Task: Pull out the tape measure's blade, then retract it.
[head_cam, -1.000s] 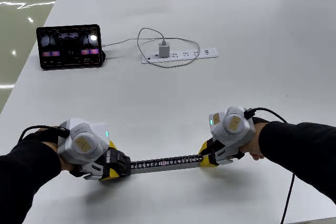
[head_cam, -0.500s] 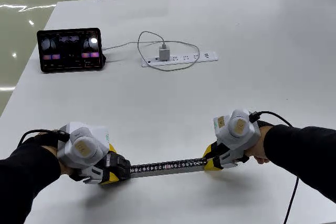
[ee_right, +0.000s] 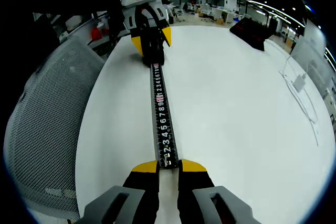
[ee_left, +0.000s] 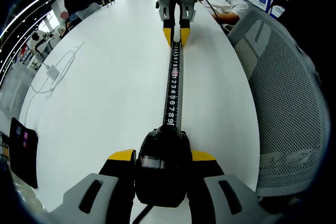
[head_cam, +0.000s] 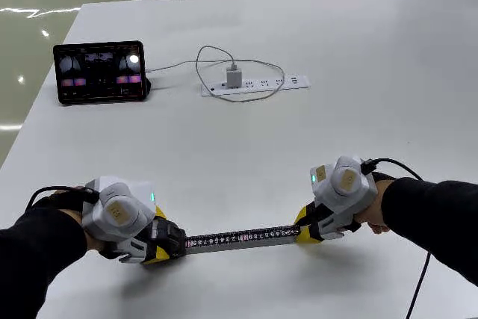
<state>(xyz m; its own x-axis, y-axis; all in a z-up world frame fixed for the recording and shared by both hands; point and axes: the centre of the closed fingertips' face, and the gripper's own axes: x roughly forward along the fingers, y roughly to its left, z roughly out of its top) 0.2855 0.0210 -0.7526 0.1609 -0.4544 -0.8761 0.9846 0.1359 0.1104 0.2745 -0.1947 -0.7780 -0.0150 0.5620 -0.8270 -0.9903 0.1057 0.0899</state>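
Blade [head_cam: 243, 237] black, white numerals; case [ee_left: 161, 163] black; table [head_cam: 299, 132] white.

Noted both arms reaching forward and low, black left sleeve [head_cam: 37, 248] and black right sleeve [head_cam: 433, 218] angled inward. Grey-and-white left tool with yellow-tipped black jaws [head_cam: 168, 240] pointing right, jaws clamped on the black tape measure case [ee_left: 163, 153]. Matching right tool [head_cam: 302, 231] well apart, pointing back at the left tool, jaws pinched together on the tip of the black numbered blade [head_cam: 239, 238].
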